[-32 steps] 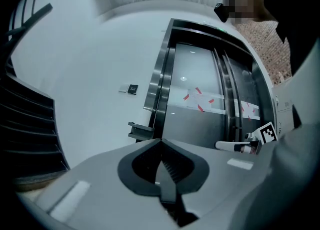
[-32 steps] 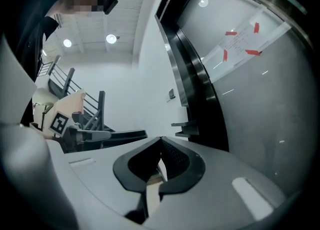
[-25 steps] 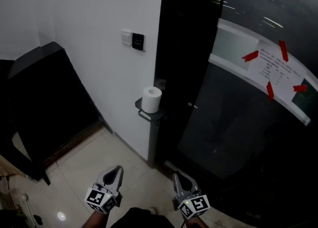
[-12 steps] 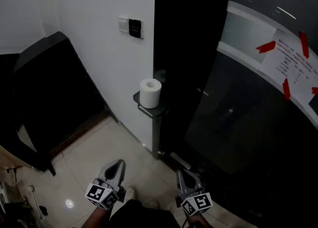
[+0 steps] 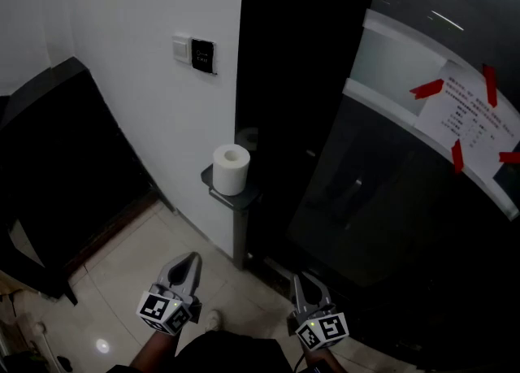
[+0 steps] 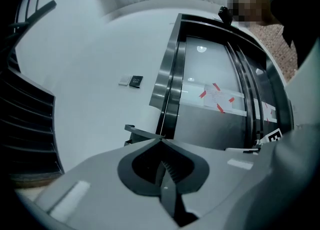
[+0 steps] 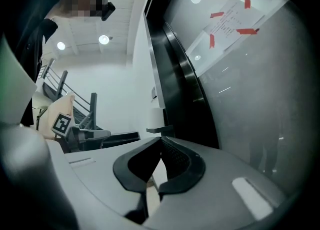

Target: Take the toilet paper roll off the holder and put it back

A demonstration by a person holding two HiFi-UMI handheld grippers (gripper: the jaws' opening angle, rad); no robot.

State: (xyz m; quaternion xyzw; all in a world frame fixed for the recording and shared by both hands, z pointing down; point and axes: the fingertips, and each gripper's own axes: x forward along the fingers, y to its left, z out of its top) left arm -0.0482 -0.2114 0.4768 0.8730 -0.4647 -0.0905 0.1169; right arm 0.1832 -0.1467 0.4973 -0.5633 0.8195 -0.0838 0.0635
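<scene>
Counting the contents of this corner:

- Toilet paper roll [image 5: 231, 169]: one, white, standing upright on its end.
- Holder [image 5: 213, 185]: one, a small dark shelf on a post, fixed where the white wall [image 5: 122, 22] meets the black door frame [image 5: 301, 79]. The roll rests on top of it.
- Wall plates: two, side by side above the roll, a white switch [image 5: 183, 48] to the left and a black panel [image 5: 202, 54] to the right.
- Notice sheet [image 5: 467, 119]: one, held to the dark glass at the far right by red tape strips.
- Claws: two. The left claw [image 5: 193, 258] has its jaws closed together on nothing. The right claw [image 5: 297, 279] likewise has its jaws meeting at the tips and is empty.
- Floor [image 5: 130, 274]: pale tiles, with the tip of one shoe [image 5: 213, 320] between the claws.

Position: the roll stands on the holder, well beyond both claws and untouched. It lies farther off and slightly right of the left claw, and farther off and left of the right claw. The right gripper view shows the roll straight ahead above the closed jaw tips.

Change from a second ago: in the head view the roll and holder sit lower and further left, and the wall plates and notice have shifted likewise. Both claws remain closed at the near edge.
</scene>
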